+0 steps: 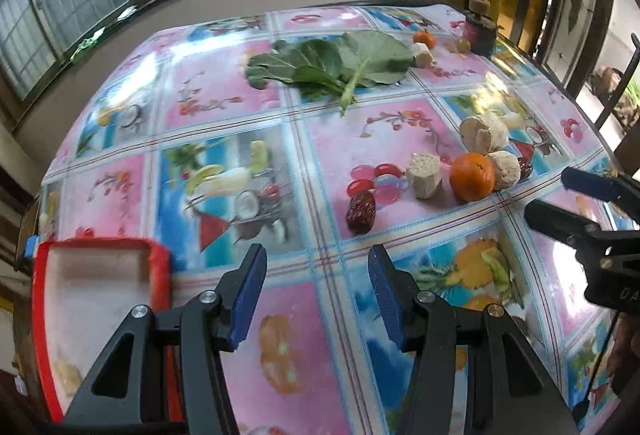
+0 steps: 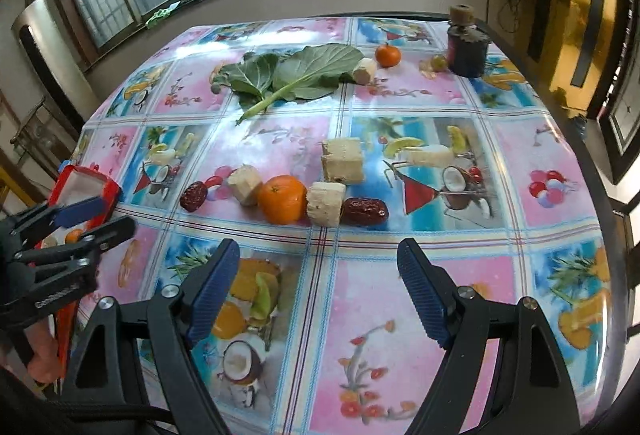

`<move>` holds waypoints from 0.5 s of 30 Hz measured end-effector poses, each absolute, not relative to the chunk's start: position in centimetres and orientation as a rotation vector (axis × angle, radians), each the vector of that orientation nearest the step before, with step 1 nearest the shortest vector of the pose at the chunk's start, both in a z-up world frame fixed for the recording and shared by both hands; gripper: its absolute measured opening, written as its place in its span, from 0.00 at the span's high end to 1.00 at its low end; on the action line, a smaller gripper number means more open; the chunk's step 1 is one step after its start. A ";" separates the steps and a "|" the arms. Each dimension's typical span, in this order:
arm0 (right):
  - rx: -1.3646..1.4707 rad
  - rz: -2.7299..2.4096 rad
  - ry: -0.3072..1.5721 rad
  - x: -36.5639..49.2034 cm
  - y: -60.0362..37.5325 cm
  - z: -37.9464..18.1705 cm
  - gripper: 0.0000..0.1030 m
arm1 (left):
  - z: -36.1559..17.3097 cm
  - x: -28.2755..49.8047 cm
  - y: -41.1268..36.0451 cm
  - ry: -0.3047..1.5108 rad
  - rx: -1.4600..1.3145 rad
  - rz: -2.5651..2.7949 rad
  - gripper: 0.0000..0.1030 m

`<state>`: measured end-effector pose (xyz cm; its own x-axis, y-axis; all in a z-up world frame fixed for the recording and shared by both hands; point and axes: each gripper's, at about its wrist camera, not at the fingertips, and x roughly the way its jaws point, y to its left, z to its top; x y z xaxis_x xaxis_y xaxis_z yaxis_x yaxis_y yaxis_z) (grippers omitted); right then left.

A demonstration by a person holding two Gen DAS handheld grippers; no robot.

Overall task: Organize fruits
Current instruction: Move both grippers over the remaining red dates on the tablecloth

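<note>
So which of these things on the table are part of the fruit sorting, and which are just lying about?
Part of the job:
near orange
far orange
two red dates
red tray

Lying about:
green leaves
pale chunks
dark jar

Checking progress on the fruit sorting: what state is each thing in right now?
Left gripper: open, empty.
Right gripper: open wide, empty.
Red tray: on the table edge, an orange fruit inside.
Near orange: loose on the table.
Far orange: loose on the table.
Dates: loose on the table.
</note>
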<state>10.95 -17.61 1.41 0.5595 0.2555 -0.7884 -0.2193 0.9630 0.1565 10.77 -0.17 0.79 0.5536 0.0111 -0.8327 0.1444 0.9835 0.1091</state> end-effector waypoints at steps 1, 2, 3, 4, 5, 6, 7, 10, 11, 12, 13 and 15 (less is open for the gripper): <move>0.033 0.274 0.940 11.1 -17.6 1.2 0.21 | 0.6 11.0 -0.2 0.981 0.177 -0.083 0.49; 0.035 0.282 0.946 11.4 -17.7 1.0 0.21 | 0.4 11.2 -0.3 0.980 0.178 -0.087 0.49; 0.038 0.283 0.944 11.5 -17.9 0.9 0.21 | 0.4 11.3 -0.3 0.979 0.176 -0.090 0.49; 0.036 0.273 0.932 11.6 -18.2 0.9 0.21 | 0.3 11.5 -0.3 0.977 0.169 -0.099 0.49; 0.041 0.272 0.928 11.8 -18.4 0.9 0.21 | 0.2 11.6 -0.3 0.975 0.166 -0.104 0.49; 0.056 0.279 0.927 12.0 -18.6 0.9 0.21 | 0.0 11.8 -0.5 0.976 0.170 -0.105 0.49; 0.066 0.279 0.923 12.2 -18.7 0.9 0.21 | -0.1 12.1 -0.6 0.980 0.175 -0.107 0.49; 0.071 0.278 0.912 12.5 -18.2 1.0 0.21 | -0.6 12.5 -0.7 0.986 0.179 -0.110 0.49; 0.056 0.276 0.913 12.7 -17.8 0.9 0.21 | -0.7 12.7 -0.7 0.987 0.180 -0.110 0.49; 0.041 0.273 0.920 13.0 -17.3 0.7 0.23 | -0.8 12.8 -0.7 0.988 0.177 -0.110 0.50; 0.037 0.275 0.924 13.2 -17.0 0.5 0.26 | -0.9 12.9 -0.6 0.989 0.172 -0.112 0.50; 0.029 0.249 0.937 13.7 -16.7 0.0 0.46 | -1.1 13.0 -0.5 0.993 0.165 -0.119 0.50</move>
<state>13.71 -16.73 0.01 0.5654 0.2243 -0.7938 -0.1991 0.9710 0.1326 13.03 -0.55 -1.13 0.5413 -0.0248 -0.8405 0.1753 0.9809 0.0839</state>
